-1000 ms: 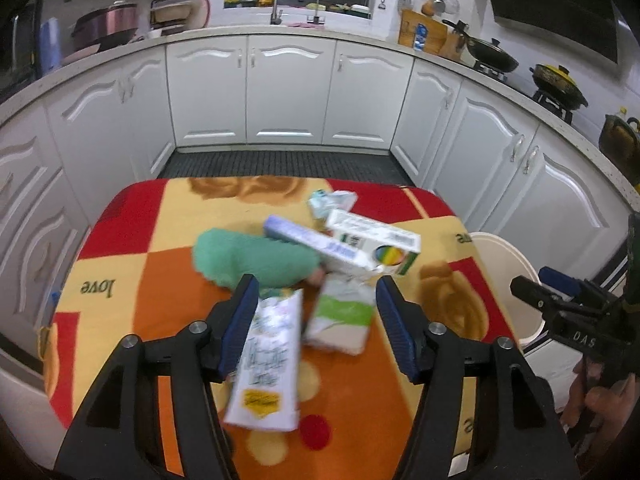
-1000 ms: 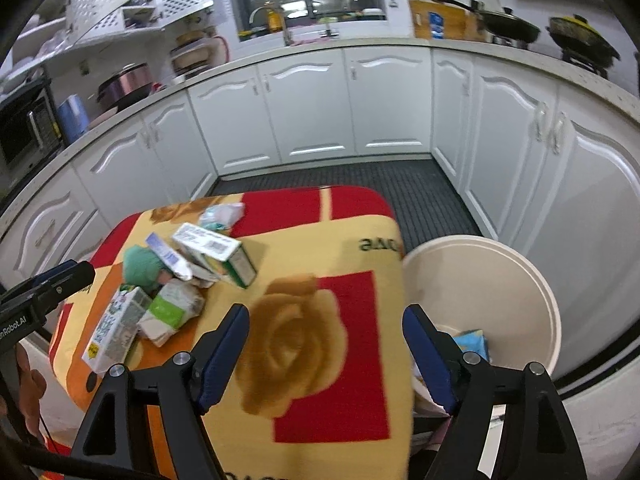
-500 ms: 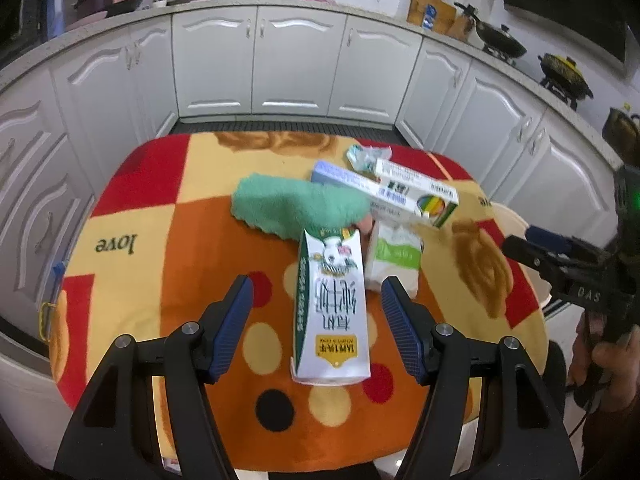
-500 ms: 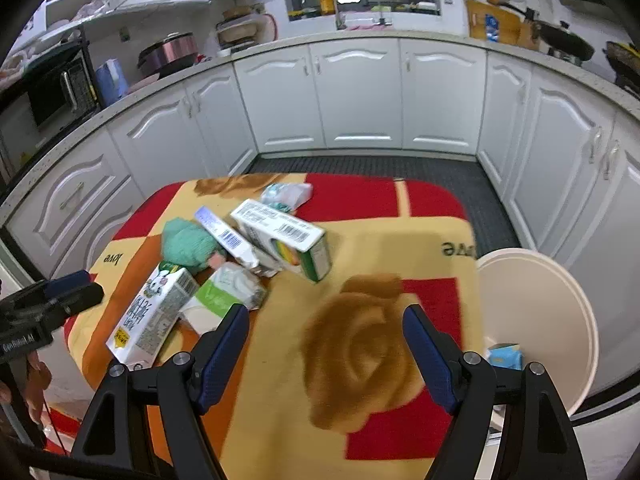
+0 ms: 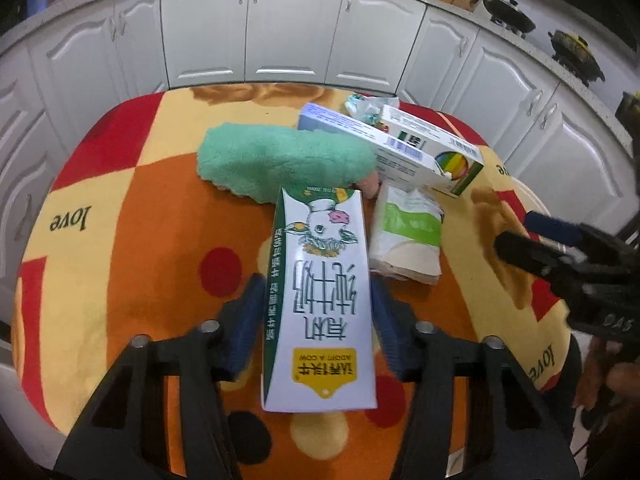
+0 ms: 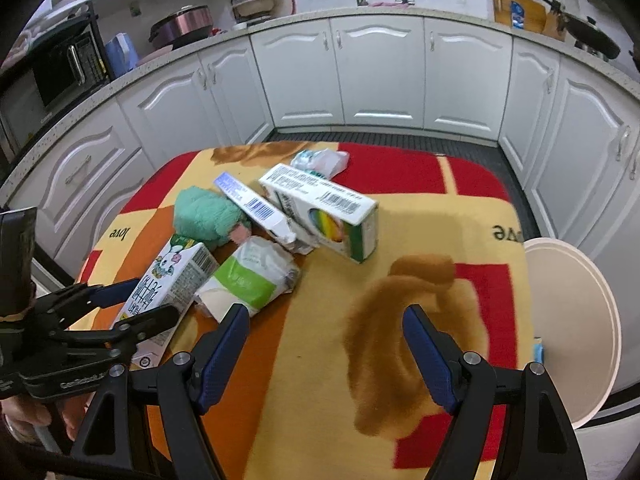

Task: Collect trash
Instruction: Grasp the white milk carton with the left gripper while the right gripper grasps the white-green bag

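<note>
The left gripper point(image 5: 316, 312) straddles the milk carton point(image 5: 320, 300) lying on the blanket-covered table point(image 5: 132, 248), blue pads beside its sides; contact is unclear. The right gripper point(image 6: 326, 344) hovers spread wide, empty. Beyond lie a tissue pack point(image 5: 406, 236), green towel point(image 5: 280, 160) and boxes point(image 5: 420, 152). A white bin point(image 6: 572, 320) stands beside the table.

In our left wrist view, our left gripper point(image 5: 316, 320) has its blue pads on both sides of the milk carton point(image 5: 320, 304), which lies flat on the patterned cloth point(image 5: 132, 236). Just beyond it lie a green towel point(image 5: 280, 160) and a tissue pack point(image 5: 406, 236).
</note>
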Tool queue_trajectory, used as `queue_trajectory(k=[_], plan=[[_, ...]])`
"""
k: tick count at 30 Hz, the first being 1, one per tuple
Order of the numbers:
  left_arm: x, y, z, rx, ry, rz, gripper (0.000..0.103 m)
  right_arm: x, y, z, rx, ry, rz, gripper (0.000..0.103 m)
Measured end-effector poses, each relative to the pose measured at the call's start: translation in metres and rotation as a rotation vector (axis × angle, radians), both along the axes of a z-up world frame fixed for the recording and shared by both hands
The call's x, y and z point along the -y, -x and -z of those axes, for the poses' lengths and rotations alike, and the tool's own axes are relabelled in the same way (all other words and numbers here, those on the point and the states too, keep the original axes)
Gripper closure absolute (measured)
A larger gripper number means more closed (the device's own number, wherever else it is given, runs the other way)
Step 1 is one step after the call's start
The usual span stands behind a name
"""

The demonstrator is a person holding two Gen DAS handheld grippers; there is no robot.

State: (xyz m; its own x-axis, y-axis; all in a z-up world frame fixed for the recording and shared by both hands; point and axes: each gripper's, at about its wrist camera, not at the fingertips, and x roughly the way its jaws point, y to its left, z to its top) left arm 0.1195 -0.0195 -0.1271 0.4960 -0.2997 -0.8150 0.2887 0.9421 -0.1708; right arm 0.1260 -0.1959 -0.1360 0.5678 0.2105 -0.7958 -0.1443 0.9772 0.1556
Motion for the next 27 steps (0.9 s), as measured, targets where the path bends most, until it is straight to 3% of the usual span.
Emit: queue_trajectory(k=[11, 16, 17, 19, 21, 27], plan=[[-0.040, 0.018, -0.017, 0.091, -0.064, -0.078, 0.054, -0.045, -0.047, 0.041, -0.142, -0.133, 0.024, 0.026], [-0.044, 0.018, -0.017, 0.085, -0.031, -0.096, 0.053, -0.067, -0.050, 0.044, -0.093, -0.069, 0.032, 0.024], [-0.043, 0.018, -0.017, 0.086, -0.028, -0.097, 0.054, -0.068, -0.048, 0.045, -0.079, -0.053, 0.021, 0.026], [-0.042, 0.019, -0.018, 0.086, -0.015, -0.094, 0.054, -0.064, -0.043, 0.044, -0.056, -0.031, 0.001, 0.046], [-0.039, 0.020, -0.018, 0.086, -0.006, -0.089, 0.054, -0.052, -0.035, 0.038, -0.046, -0.070, -0.003, 0.060], [-0.025, 0.024, -0.020, 0.082, 0.019, -0.070, 0.054, -0.034, -0.010, 0.016, -0.011, -0.071, -0.055, 0.066]])
